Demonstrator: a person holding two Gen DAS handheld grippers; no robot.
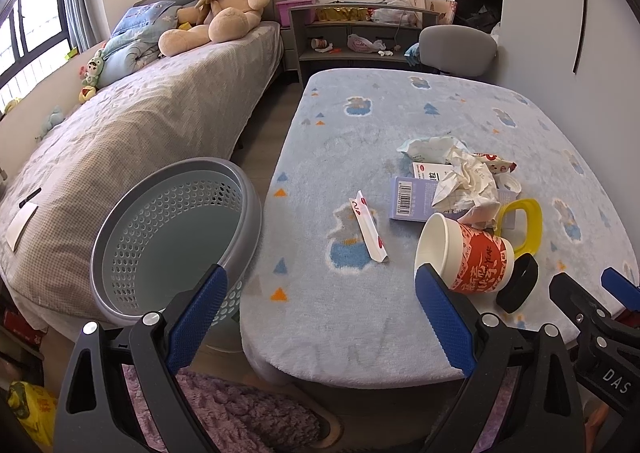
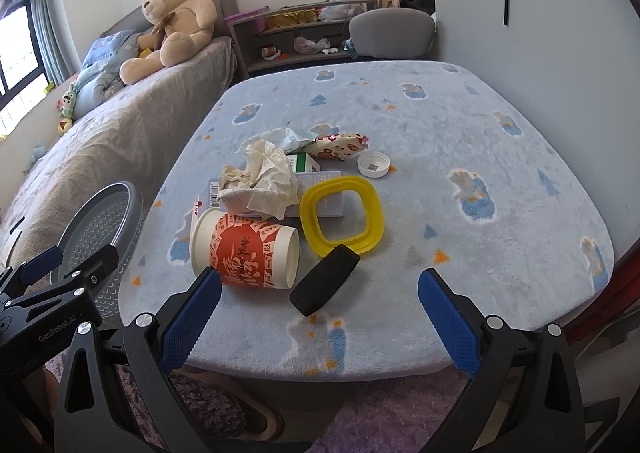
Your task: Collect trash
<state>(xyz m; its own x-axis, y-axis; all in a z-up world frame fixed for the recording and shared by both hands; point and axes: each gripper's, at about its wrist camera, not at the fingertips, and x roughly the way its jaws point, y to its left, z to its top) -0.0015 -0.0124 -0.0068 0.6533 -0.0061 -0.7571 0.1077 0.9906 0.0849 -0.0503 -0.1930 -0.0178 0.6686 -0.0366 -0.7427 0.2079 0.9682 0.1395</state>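
Trash lies in a heap on the blue fleece-covered table. A red and white paper cup lies on its side at the near edge, beside a black band and a yellow square ring. Behind them sit crumpled paper, a purple box, a white cap and a snack wrapper. A folded wrapper strip lies apart to the left. My left gripper is open, its right pad by the cup's rim. My right gripper is open around the black band.
A grey perforated bin stands on the floor left of the table. A bed with a teddy bear lies further left. A grey chair and shelves stand behind the table. A purple rug covers the near floor.
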